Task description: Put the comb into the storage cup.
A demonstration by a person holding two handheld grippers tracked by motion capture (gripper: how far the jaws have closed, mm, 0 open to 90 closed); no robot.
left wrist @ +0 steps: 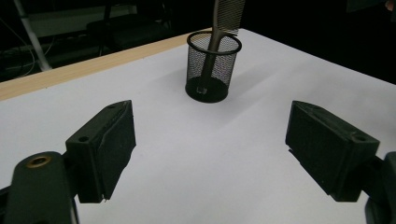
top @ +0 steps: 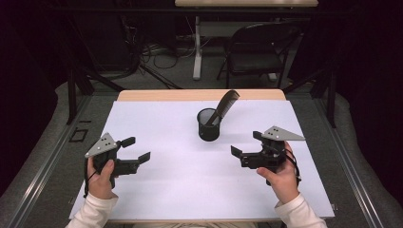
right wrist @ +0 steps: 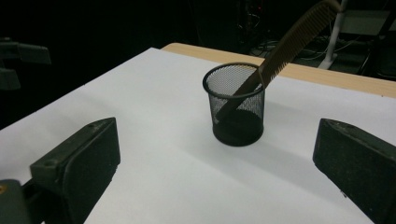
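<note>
Right gripper (top: 243,142): hand-held, low over the white table (top: 166,190), jaws spread wide, nothing between them. Left gripper (top: 137,148): hand-held at the opposite side, jaws likewise wide apart and empty. Black mesh cup (top: 209,124): upright on the table beyond and between both grippers, well apart from each. Brown comb (top: 224,106): handle down inside the cup, leaning on the rim, toothed end tilting up and out toward the far right.
</note>
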